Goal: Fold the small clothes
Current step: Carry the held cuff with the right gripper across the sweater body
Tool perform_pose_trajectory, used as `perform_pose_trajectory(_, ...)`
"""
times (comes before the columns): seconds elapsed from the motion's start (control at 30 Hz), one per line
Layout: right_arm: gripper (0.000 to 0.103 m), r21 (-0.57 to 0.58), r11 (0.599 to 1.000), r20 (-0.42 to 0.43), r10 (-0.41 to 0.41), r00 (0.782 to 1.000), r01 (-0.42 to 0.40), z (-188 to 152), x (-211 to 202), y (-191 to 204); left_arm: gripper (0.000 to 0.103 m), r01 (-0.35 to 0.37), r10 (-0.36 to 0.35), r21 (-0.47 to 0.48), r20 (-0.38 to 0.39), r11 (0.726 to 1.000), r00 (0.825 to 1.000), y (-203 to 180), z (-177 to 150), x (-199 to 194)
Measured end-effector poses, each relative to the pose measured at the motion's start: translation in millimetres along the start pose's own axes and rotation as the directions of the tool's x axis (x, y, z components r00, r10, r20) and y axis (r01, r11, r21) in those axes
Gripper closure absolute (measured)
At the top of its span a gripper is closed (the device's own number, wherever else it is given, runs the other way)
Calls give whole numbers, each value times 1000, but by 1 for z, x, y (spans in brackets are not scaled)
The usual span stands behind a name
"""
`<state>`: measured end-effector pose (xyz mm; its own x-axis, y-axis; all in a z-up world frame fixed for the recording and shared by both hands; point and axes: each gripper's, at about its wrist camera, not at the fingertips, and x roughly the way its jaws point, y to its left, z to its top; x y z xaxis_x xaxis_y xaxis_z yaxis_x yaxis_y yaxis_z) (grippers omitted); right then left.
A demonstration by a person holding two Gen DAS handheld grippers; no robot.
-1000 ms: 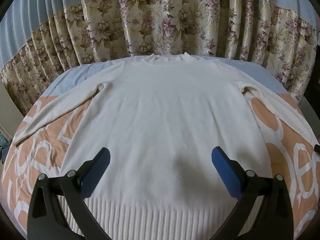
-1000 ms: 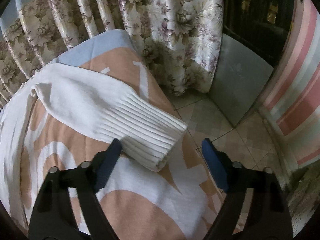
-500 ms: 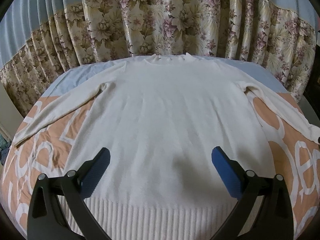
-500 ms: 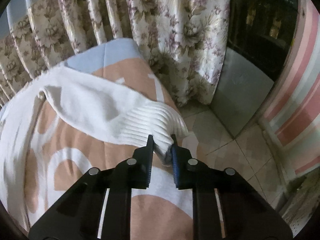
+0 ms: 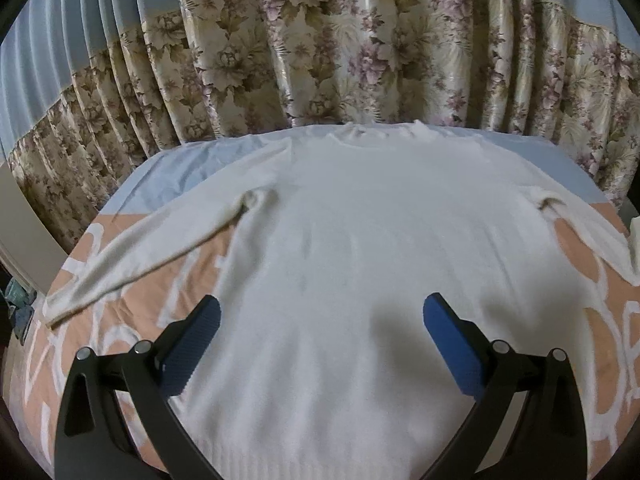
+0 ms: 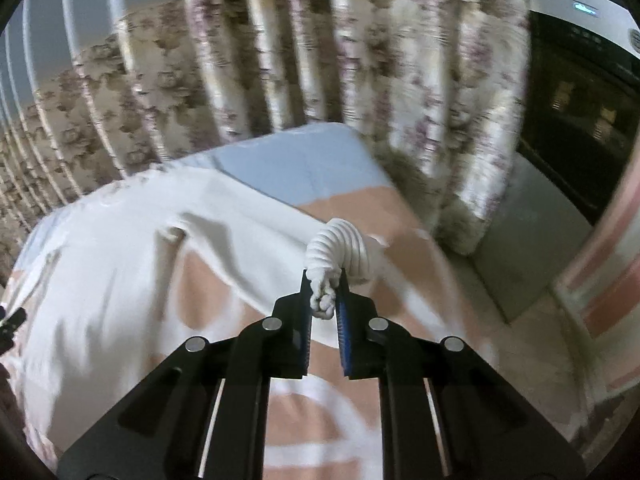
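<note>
Spread flat and face up on a patterned bed (image 5: 616,320), a white sweater (image 5: 352,240) lies with its collar toward floral curtains (image 5: 320,60). Above its lower body hovers the left gripper (image 5: 318,334), fingers wide apart and touching nothing. At the bed's right edge, the right gripper (image 6: 325,292) has its fingers clamped on the bunched ribbed cuff (image 6: 334,248), lifted off the bed.

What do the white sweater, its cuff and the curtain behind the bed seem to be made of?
Sweater: probably a soft knit, wool or cotton; matte, fine, smooth surface.
Cuff: the same yarn in thick ribbing, bunched where the right gripper pinches it.
Curtain: likely a woven synthetic or satin-like cloth; the flower print shows a slight sheen on the pleats.
</note>
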<state>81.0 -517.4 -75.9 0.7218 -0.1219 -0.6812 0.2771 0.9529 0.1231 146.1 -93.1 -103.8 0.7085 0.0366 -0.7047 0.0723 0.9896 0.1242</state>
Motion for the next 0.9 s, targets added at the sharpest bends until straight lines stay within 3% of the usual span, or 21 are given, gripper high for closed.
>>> perform_pose_trajectory(0.43,92,-46,986,-47,158,986,-160,27,57,145,1,-49,49,-20,25,999,998,85,22,39)
perform_pose_trajectory(0.63,92,-22,978,-100,205,974,-208,33,89,207,1,-70,71,-43,19,997,997,119,29,58)
perform_pose_trajectory(0.9,92,-99,954,-150,266,952,-283,35,124,295,1,-96,96,-73,6,993,995,146,28,77)
